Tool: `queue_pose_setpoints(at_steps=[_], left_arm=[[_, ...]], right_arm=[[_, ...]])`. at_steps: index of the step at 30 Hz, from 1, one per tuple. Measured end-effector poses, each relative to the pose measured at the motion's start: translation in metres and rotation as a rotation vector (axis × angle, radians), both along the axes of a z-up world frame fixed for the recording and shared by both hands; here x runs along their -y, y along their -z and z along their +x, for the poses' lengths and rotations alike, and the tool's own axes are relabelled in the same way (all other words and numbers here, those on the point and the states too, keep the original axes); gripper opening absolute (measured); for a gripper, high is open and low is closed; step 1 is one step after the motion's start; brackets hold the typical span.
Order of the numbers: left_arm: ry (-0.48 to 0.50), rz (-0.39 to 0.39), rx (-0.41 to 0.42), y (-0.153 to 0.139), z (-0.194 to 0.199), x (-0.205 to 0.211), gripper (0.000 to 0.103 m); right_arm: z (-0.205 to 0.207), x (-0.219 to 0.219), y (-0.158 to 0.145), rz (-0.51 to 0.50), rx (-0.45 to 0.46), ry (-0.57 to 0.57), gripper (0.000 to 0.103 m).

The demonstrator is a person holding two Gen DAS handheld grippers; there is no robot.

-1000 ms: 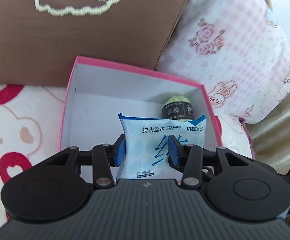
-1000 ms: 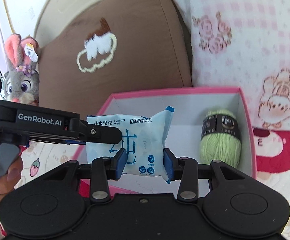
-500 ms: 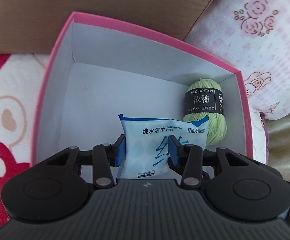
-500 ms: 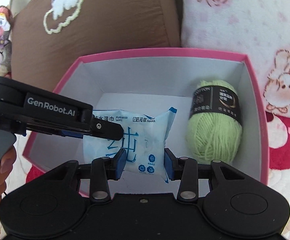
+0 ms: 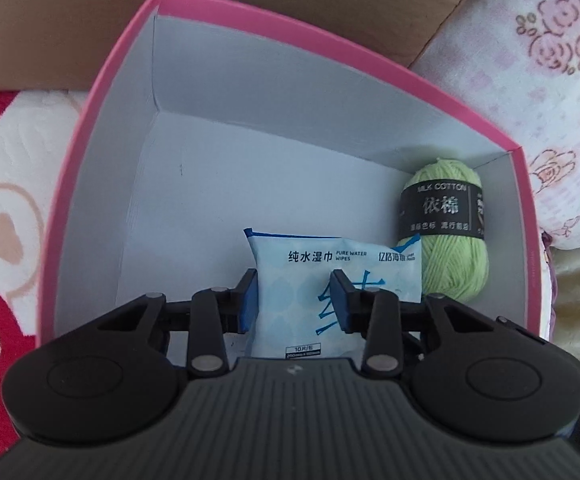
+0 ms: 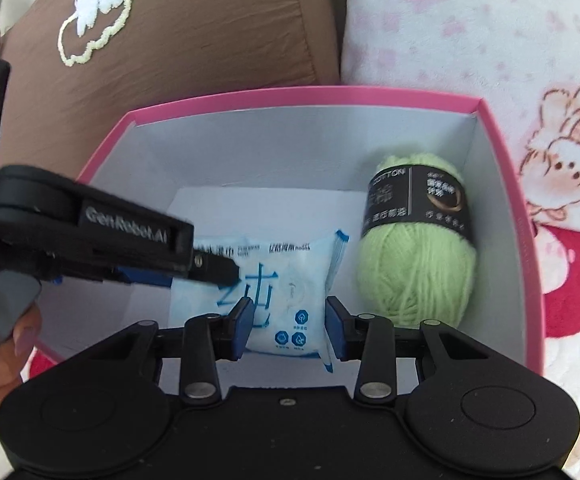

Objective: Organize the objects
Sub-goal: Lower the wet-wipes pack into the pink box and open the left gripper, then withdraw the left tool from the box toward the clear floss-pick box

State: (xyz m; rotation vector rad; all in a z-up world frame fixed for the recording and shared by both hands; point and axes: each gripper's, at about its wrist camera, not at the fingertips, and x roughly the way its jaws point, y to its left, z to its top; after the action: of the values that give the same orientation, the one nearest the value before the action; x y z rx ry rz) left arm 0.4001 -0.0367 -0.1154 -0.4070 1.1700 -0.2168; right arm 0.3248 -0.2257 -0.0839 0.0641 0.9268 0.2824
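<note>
A light blue pack of wet wipes point(image 5: 322, 280) is low inside a pink box with a white inside point(image 5: 210, 184). My left gripper point(image 5: 296, 294) is shut on the wipes pack. My right gripper point(image 6: 286, 324) is also shut on the same pack point(image 6: 286, 288) from another side, and the left gripper's arm point(image 6: 130, 240) crosses the right wrist view. A green yarn ball with a black label point(image 5: 446, 232) lies in the box's right corner, beside the pack; it also shows in the right wrist view point(image 6: 418, 248).
The box point(image 6: 506, 184) sits on a bedspread with red and white cartoon prints point(image 5: 6, 216). A brown cushion point(image 6: 178, 40) and a pink floral pillow point(image 6: 490, 32) stand behind the box.
Both grippers have lowered the wipes pack into the box, down beside the yarn ball. The box now fills both views.
</note>
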Motion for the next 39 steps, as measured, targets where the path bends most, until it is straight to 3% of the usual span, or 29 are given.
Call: queue_pose_setpoints(at_steps=[3, 10, 15, 19, 25, 39], left_arm=[[0.002, 0.044, 0.022, 0.003, -0.001, 0.004, 0.037], [-0.024, 0.018, -0.003, 0.007, 0.002, 0.005, 0.037], [-0.012, -0.022, -0.125, 0.016, 0.009, 0.013, 0.036], [-0.034, 0.010, -0.139, 0.021, 0.009, 0.019, 0.032], [-0.060, 0.004, -0.125, 0.017, 0.007, 0.025, 0.033], [-0.023, 0.099, 0.007, 0.000, -0.002, 0.031, 0.036]], right_arm=[[0.001, 0.001, 0.007, -0.021, -0.009, 0.007, 0.026], [-0.002, -0.004, 0.007, -0.126, 0.053, 0.016, 0.023], [-0.005, -0.009, 0.008, -0.242, 0.118, 0.042, 0.019], [-0.006, -0.007, 0.001, -0.204, 0.095, 0.024, 0.019], [-0.013, 0.016, -0.026, -0.056, 0.034, -0.040, 0.021], [-0.028, 0.017, -0.027, 0.041, 0.017, -0.056, 0.024]])
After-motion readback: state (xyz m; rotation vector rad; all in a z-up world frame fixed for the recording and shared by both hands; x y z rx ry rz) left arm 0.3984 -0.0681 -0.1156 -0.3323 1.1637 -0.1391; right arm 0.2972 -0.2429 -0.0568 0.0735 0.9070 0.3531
